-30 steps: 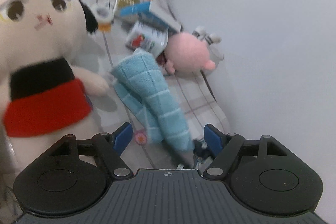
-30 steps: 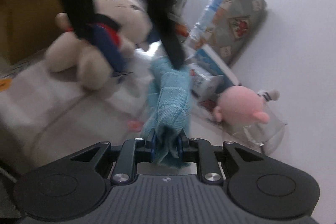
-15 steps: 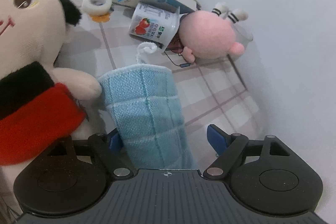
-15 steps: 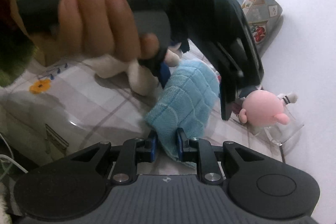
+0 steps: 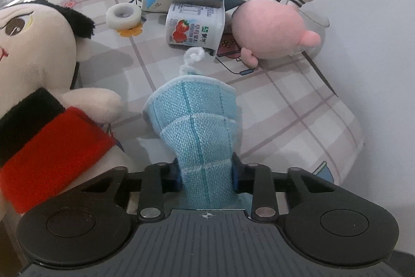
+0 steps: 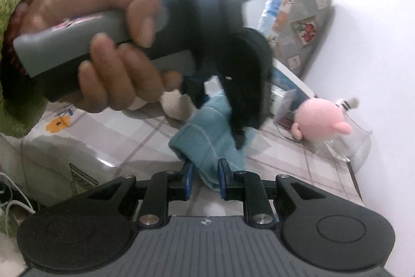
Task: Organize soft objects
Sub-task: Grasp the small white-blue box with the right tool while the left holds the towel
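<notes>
With the left gripper [image 5: 206,174] having just closed its fingers onto the blue towel [image 5: 199,121] and the right gripper [image 6: 205,174] clamped on another part, the cloth, bunched at 6 o'clock above the counter [image 5: 298,105], could slip or sweep the big doll [image 5: 39,100] at 9 o'clock if pulled unevenly.

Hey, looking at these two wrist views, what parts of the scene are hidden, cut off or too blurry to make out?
- Left wrist view: the big doll is cut off by the left edge.
- Left wrist view: the blue towel's near end is hidden behind the left gripper.
- Right wrist view: the hand and its motion-blurred tool cover the doll and the towel's far end.
- Right wrist view: the towel corner in the right gripper is partly hidden by the pads.
</notes>
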The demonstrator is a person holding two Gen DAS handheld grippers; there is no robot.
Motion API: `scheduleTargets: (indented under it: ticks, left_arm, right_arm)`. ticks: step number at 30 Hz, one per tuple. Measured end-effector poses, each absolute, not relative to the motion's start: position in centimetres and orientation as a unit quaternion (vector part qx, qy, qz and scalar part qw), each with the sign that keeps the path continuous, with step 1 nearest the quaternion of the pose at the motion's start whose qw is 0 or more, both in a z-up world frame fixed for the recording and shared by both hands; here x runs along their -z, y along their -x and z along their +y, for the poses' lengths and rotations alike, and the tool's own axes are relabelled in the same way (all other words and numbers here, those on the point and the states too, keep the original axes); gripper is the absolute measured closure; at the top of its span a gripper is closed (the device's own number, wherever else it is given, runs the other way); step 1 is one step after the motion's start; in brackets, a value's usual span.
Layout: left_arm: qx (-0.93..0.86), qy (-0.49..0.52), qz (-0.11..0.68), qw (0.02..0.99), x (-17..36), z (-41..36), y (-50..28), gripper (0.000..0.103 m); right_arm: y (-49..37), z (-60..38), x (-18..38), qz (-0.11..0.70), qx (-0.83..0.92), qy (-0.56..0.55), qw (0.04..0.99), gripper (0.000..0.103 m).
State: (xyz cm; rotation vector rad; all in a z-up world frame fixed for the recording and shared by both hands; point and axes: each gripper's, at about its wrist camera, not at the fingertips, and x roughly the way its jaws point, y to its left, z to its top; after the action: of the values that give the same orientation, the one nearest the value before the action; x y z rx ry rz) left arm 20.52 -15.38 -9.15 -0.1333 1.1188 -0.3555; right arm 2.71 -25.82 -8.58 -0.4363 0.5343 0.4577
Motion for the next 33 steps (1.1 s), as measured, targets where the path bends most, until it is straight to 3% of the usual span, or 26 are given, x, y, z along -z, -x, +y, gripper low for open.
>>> scheduleTargets:
  ticks: [12, 20, 33]
  left_arm:
    - [0.165, 0.068, 0.473, 0.863, 6.4, -12.6, -18.3, 0.083]
    - [0.173, 0.110, 0.421, 0.884, 3.1, -9.0, -16.1, 0.083]
    - [0.098, 0.150, 0.339, 0.924, -0.6, -1.0, -13.6, 0.083]
  right_arm:
    - [-5.2, -34.6, 3.8, 0.235, -0.145, 0.056, 0.960, 0.075]
    - [-12.5, -36.1, 0.3, 0.206, -0.175, 0.001, 0.963, 0.075]
    - [-26.7, -24.9, 3.1, 0.293, -0.239, 0.228, 0.897, 0.075]
